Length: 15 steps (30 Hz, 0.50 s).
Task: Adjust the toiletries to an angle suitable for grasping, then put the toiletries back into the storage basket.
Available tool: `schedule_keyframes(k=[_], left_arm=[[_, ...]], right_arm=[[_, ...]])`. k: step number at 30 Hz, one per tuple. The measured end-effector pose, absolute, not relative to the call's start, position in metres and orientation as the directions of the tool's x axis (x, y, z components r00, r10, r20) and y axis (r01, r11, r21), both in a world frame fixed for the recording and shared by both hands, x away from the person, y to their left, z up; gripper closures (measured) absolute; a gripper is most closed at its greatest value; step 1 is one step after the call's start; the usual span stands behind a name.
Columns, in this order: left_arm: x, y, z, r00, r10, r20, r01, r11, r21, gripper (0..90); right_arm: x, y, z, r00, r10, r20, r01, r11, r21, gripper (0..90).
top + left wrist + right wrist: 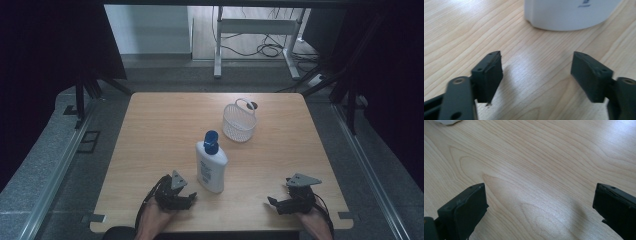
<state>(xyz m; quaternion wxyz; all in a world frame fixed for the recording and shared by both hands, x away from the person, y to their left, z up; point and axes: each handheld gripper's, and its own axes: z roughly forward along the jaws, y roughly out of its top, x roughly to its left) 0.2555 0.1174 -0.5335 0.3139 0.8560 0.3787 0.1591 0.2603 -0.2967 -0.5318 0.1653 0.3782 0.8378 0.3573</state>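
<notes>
A white lotion bottle (211, 166) with a blue cap stands upright near the middle of the wooden table (160, 130); its base (569, 13) fills the top of the left gripper view. My left gripper (192, 198) rests near the front edge, just left of the bottle, open, with bare wood between its jaws (536, 72). My right gripper (272, 201) lies at the front right, pointing left, open wide over bare wood (540, 202). A white mesh basket (239, 121) with a handle stands behind the bottle.
Beyond the table's far edge are a grey floor, a white desk frame (257, 35) and loose cables. Dark curtains hang on both sides. Metal rails run along the floor left and right of the table.
</notes>
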Motion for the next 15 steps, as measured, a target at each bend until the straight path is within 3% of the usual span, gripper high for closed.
schedule_keyframes(k=[9, 15], left_arm=[[0.2578, 0.1190, -0.5372, 0.642, 0.766, 0.031, 0.566, -0.500, 0.655, 13.9], [0.2601, 0.1217, -0.5406, 0.626, 0.780, -0.021, 0.590, -0.455, 0.667, 11.7]], right_arm=[[0.2585, -0.2917, -0.5285, -0.676, 0.737, -0.019, 0.494, 0.472, 0.730, 0.0], [0.2572, -0.2878, -0.5263, -0.688, 0.725, -0.019, 0.483, 0.477, 0.735, 0.0]])
